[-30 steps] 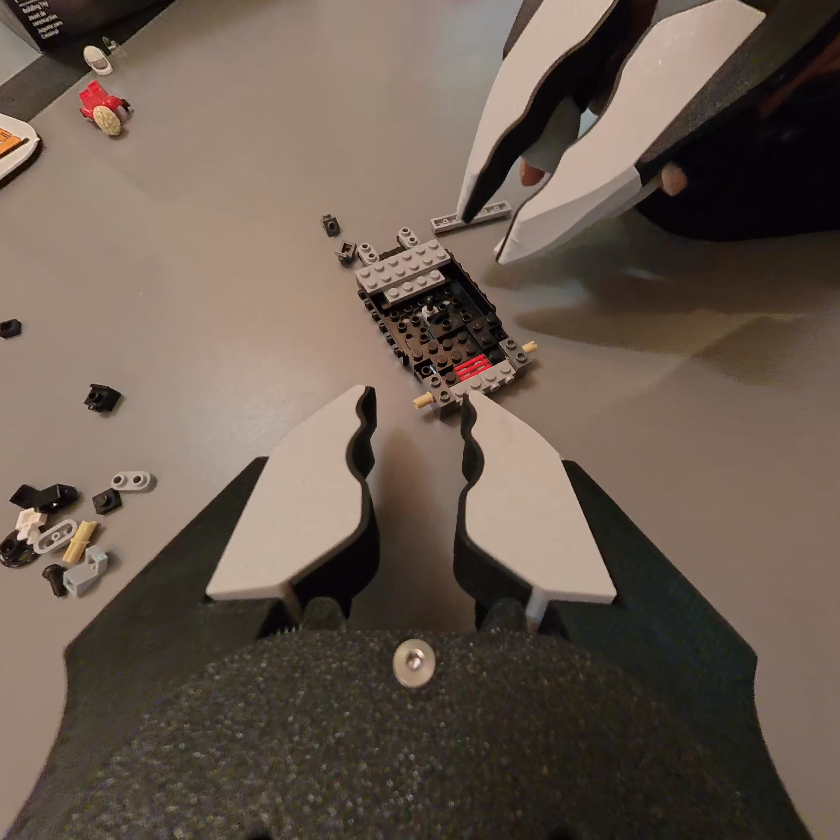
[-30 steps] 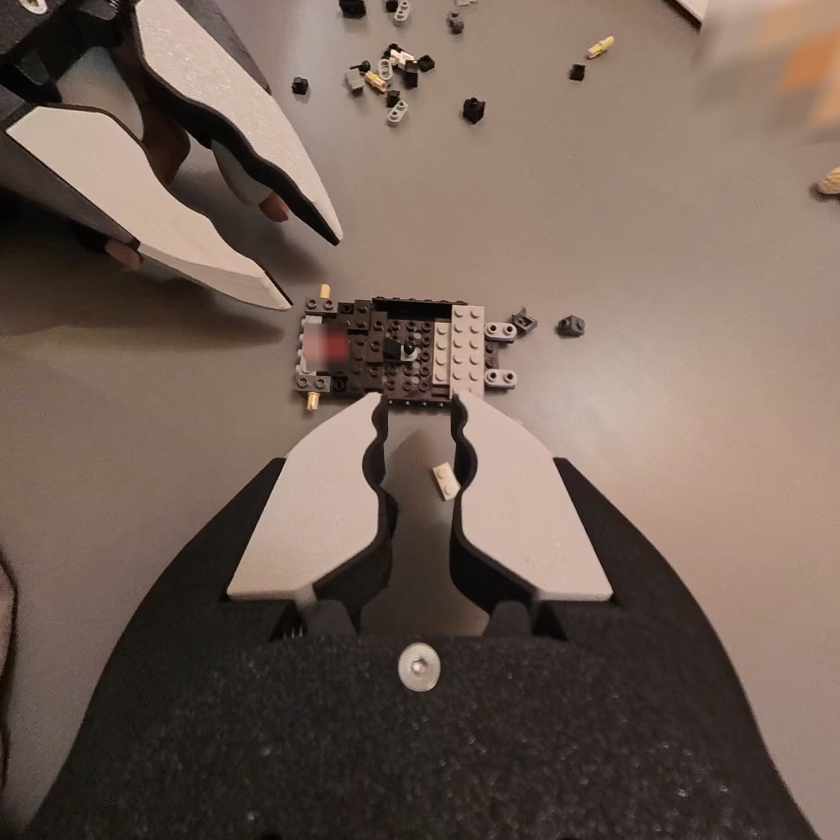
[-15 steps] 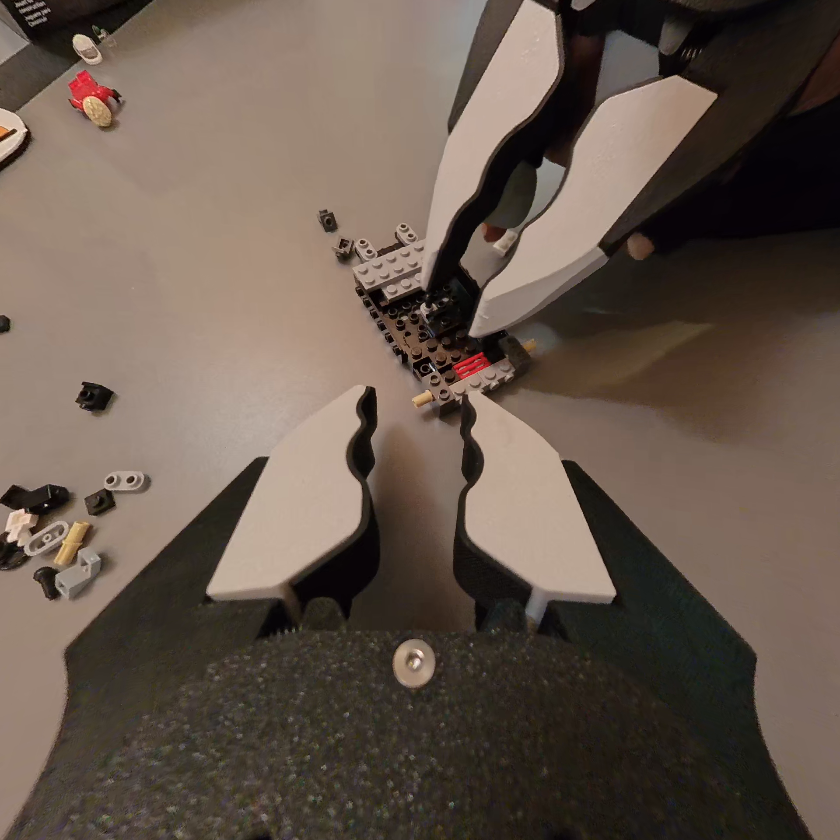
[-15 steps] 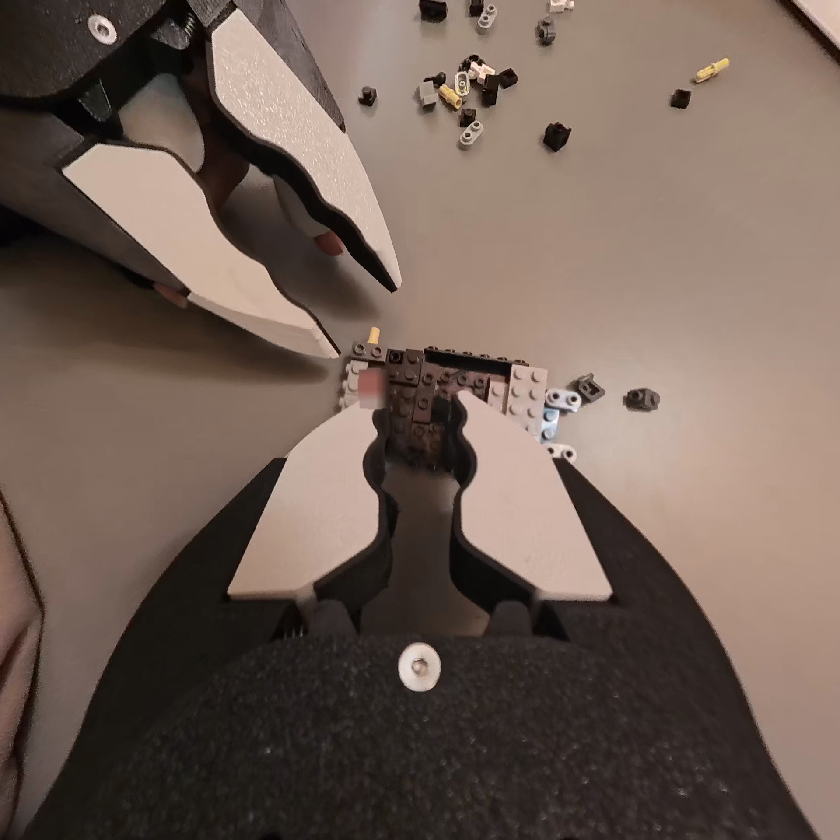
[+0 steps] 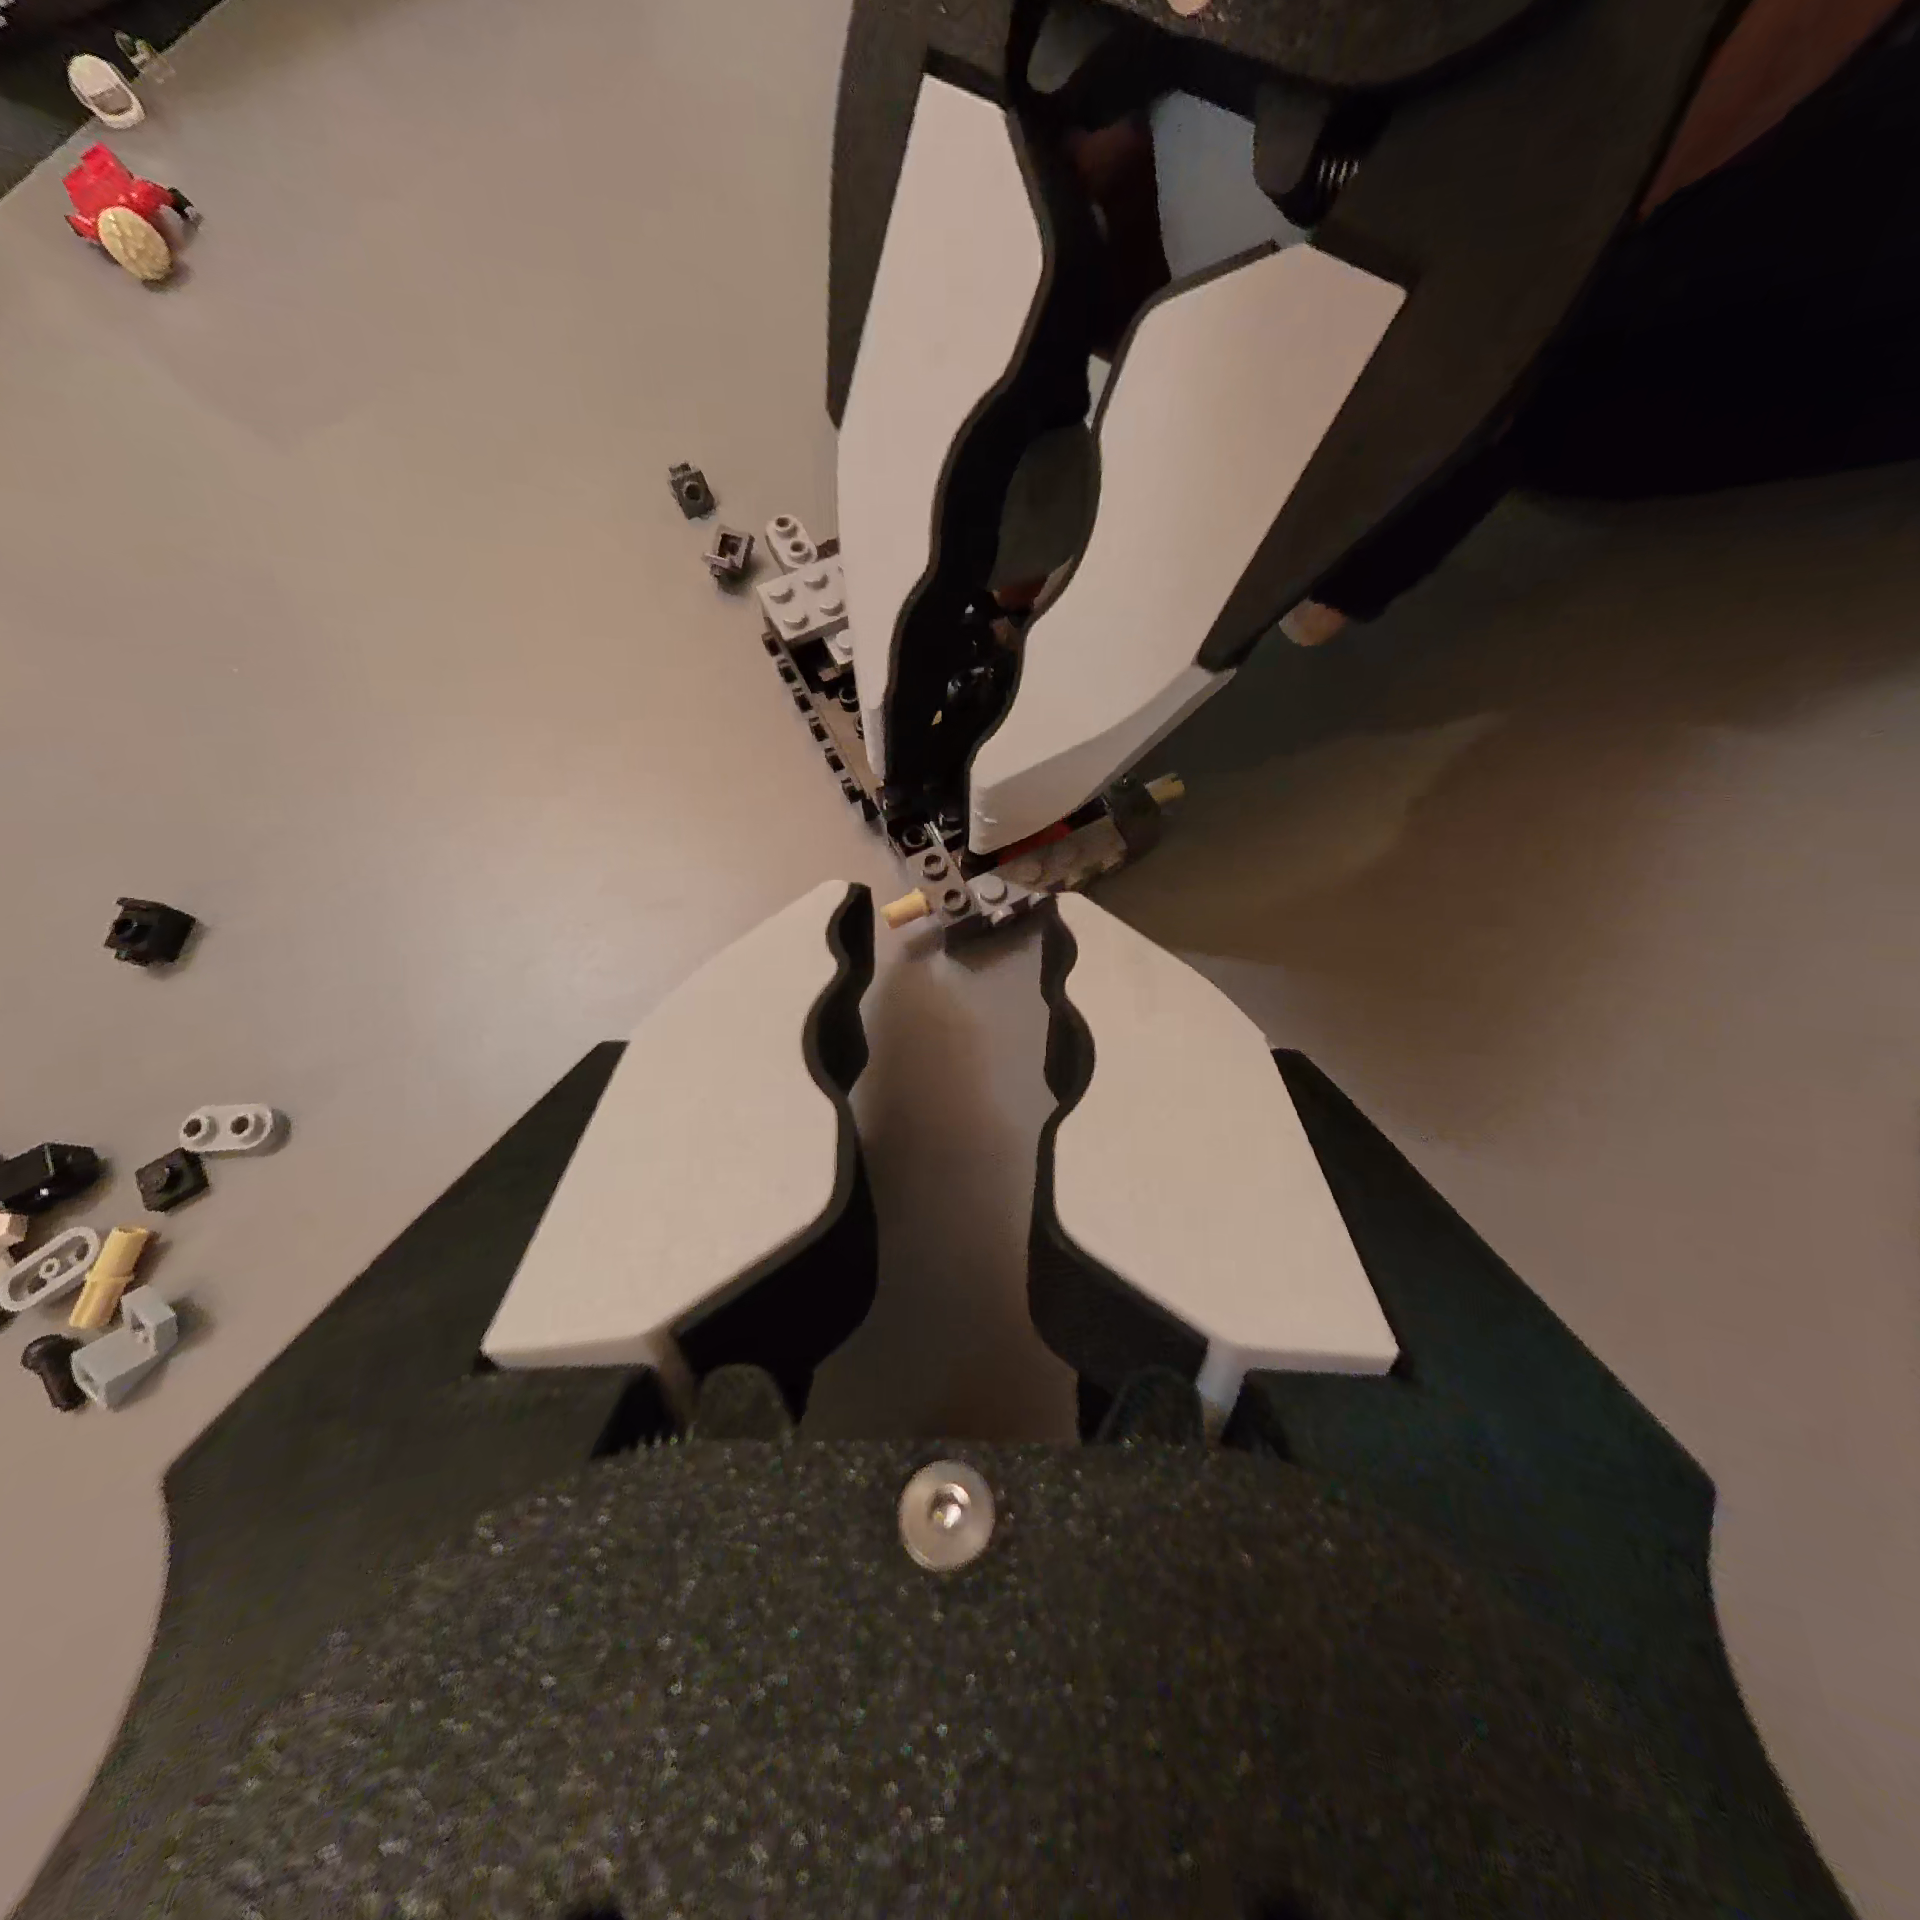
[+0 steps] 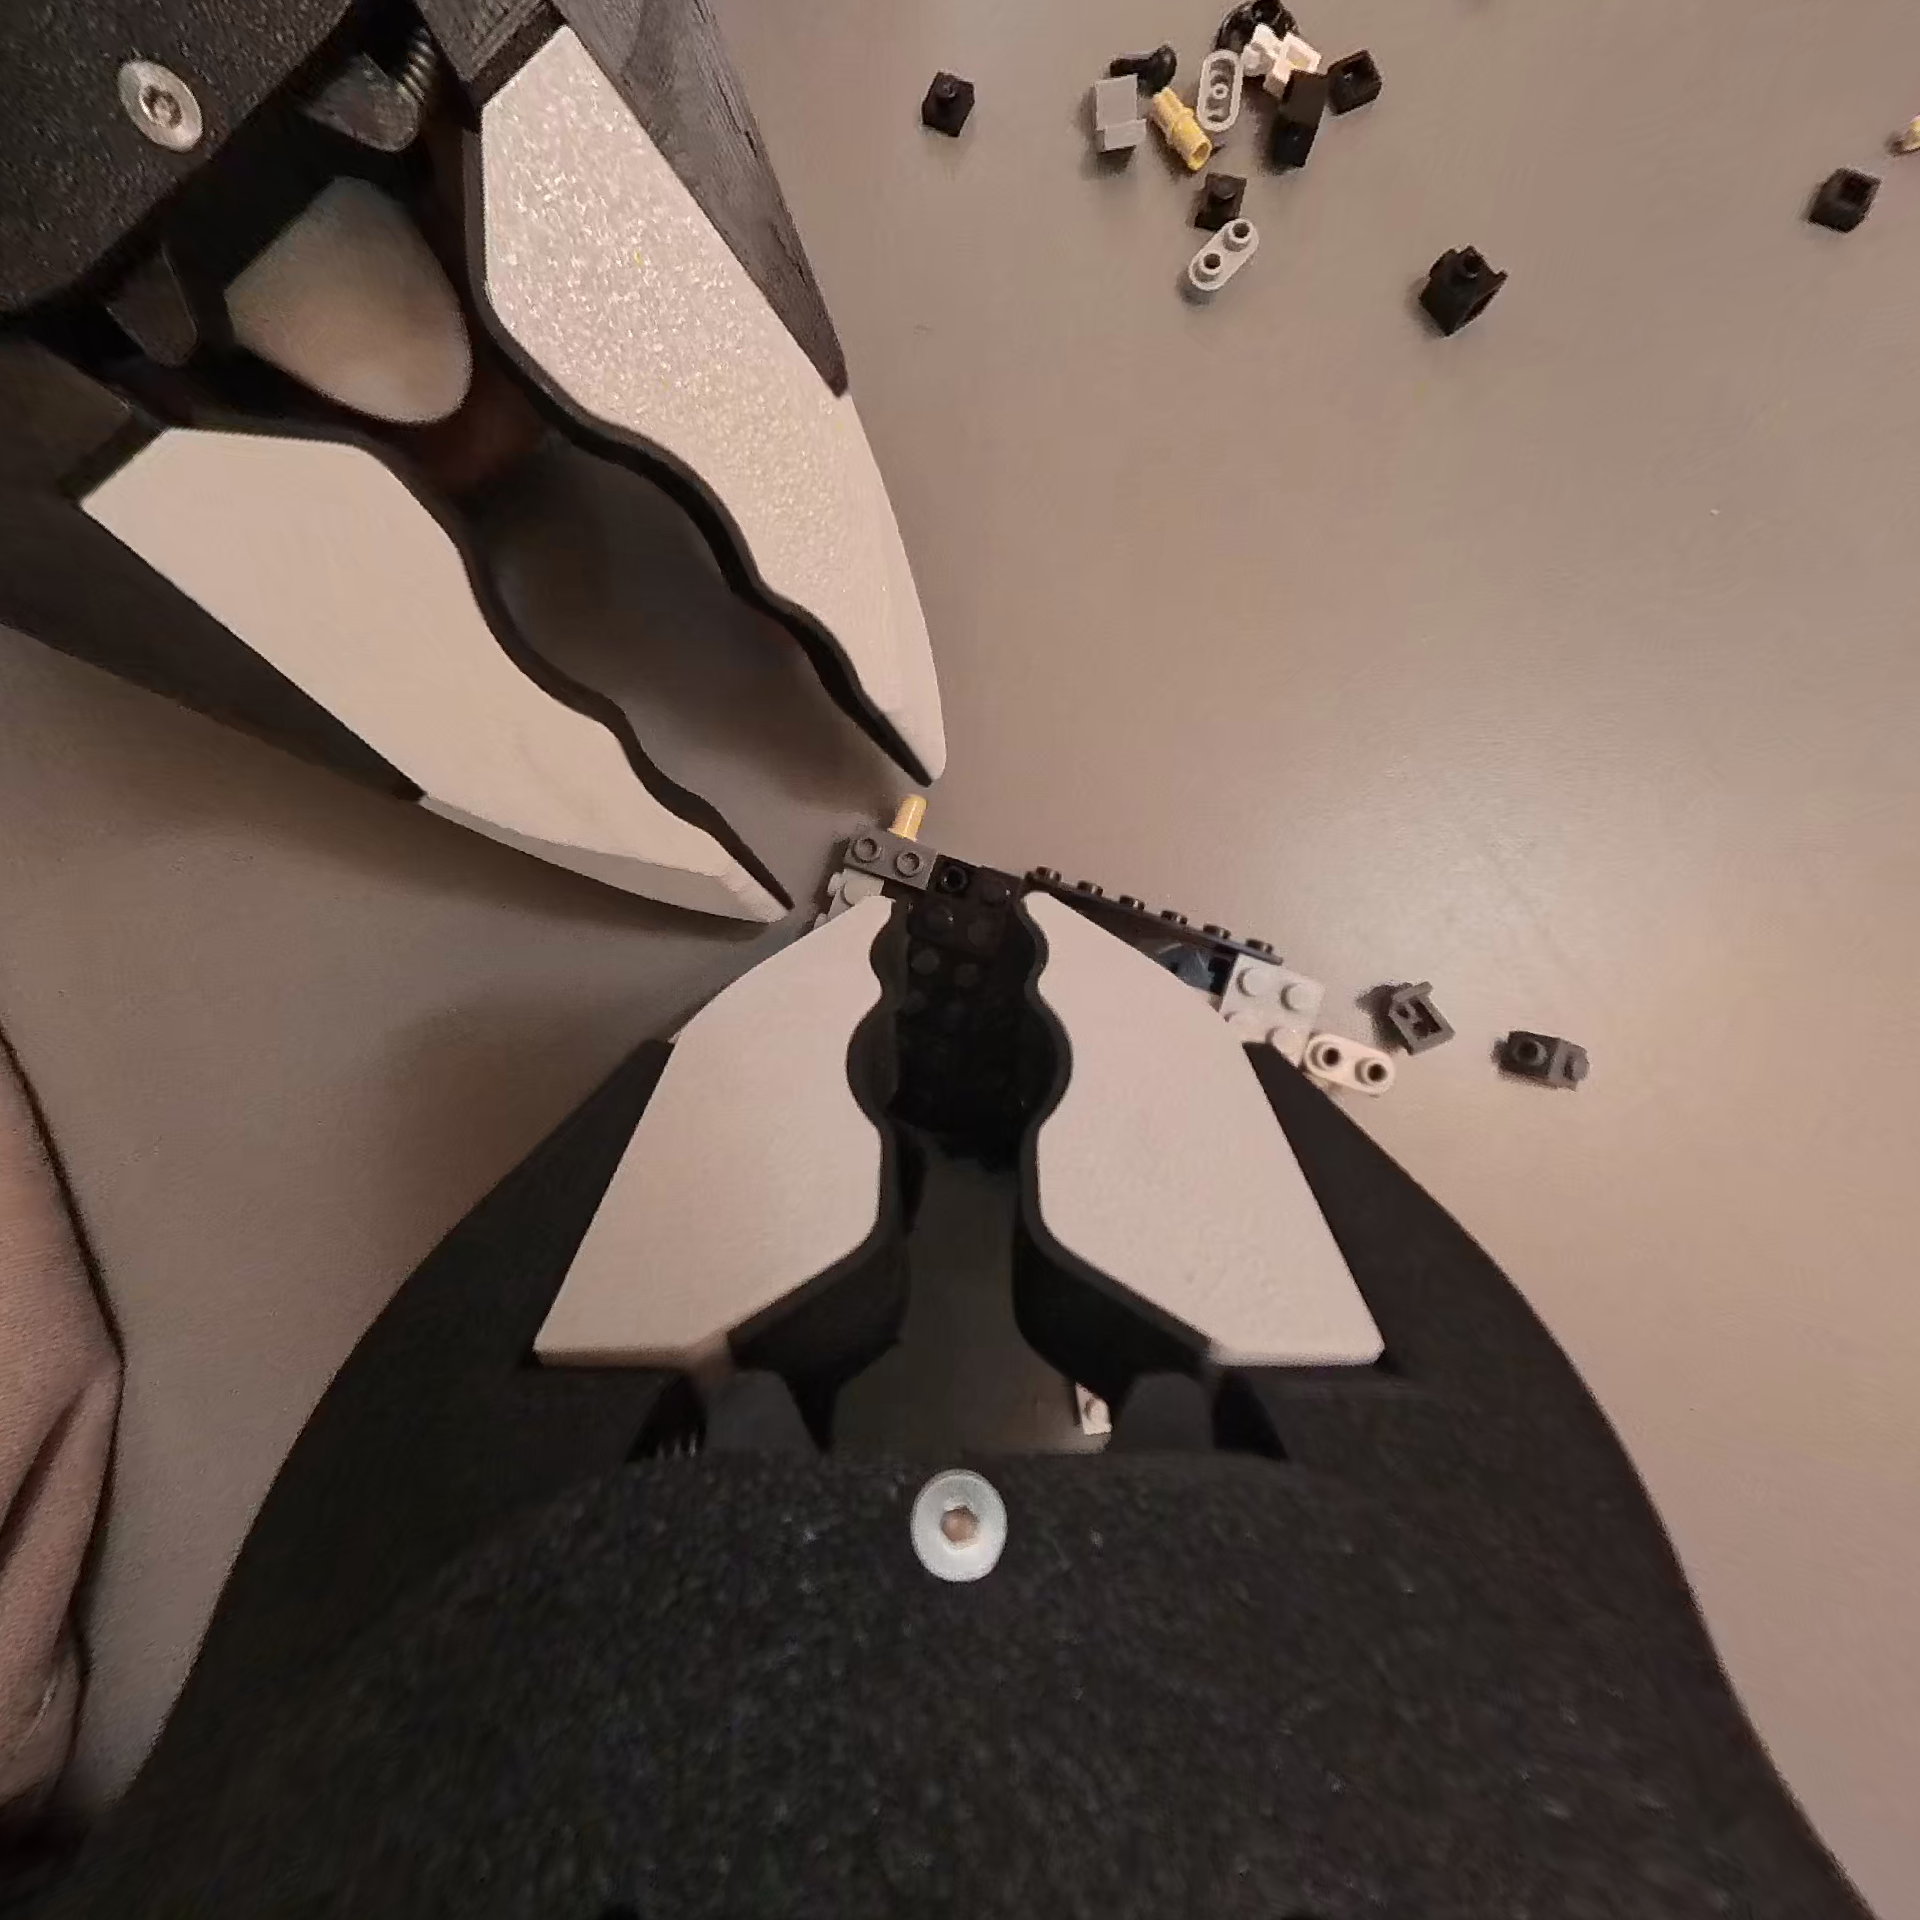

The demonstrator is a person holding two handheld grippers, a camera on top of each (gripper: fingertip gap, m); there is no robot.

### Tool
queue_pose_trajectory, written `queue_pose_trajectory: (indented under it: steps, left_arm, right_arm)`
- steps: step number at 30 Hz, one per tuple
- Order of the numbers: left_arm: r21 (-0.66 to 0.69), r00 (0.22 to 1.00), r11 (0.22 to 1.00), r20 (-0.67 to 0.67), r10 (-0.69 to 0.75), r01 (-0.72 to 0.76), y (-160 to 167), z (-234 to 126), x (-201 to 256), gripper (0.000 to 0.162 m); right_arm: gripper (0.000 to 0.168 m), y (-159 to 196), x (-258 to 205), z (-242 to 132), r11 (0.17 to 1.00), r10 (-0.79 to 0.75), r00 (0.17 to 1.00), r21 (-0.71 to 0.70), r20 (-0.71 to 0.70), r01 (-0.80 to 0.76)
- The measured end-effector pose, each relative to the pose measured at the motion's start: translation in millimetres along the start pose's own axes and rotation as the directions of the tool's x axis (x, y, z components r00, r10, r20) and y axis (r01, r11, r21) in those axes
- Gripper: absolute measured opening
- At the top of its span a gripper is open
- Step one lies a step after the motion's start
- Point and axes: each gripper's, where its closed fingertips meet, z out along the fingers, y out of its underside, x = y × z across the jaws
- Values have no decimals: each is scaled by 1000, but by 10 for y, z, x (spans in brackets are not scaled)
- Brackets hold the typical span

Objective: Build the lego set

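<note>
Lego chassis (image 5: 821, 665) on table, right gripper (image 6: 961, 909) over it (jaws parted)

Plain grey tabletop (image 5: 468, 520), warm dim light, soft shadows

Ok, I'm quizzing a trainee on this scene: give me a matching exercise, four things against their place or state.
1 left gripper
2 right gripper
3 red wheeled piece
4 tan pin

a far from the chassis
b sticking out of the chassis end
c open, empty, just short of the chassis
d tips over the chassis

Pairs: 1-c, 2-d, 3-a, 4-b
</note>
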Motion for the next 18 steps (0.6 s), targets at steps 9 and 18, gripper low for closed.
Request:
queue_pose_trajectory:
  steps: [9, 18]
  left_arm:
    - [-15, 1000, 1000, 11, 6, -6, 14, 20, 1, 26]
    - [-1, 999, 999, 38, -34, 34, 9, -39, -90, 28]
  right_arm:
    - [19, -42, 69, -69, 998, -7, 998, -56, 67, 11]
    - [23, 143, 83, -217, 970, -152, 969, -160, 193, 184]
